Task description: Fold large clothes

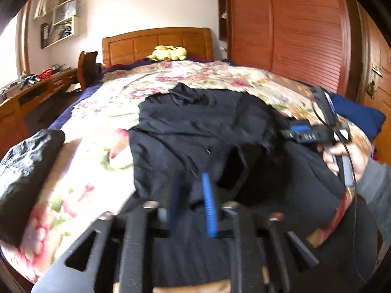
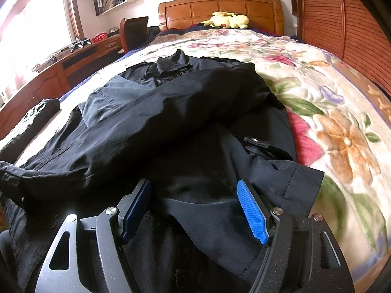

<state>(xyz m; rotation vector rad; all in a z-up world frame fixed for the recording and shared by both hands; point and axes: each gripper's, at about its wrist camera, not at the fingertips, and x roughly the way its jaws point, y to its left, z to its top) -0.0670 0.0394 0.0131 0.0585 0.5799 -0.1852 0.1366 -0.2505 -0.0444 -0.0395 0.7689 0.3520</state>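
A large black jacket lies spread on the floral blanket, collar toward the headboard, one sleeve folded across its body. It also shows in the left wrist view. My right gripper is open, its blue pads either side of the jacket's near hem. The right gripper body shows in the left wrist view, held in a hand at the jacket's right side. My left gripper sits over the jacket's near edge, its blue pads close together with dark cloth around them; the view is blurred.
A folded black garment lies at the blanket's left edge. A yellow plush toy rests by the wooden headboard. A desk and chair stand left of the bed, a wooden wardrobe right. A blue cloth lies at far right.
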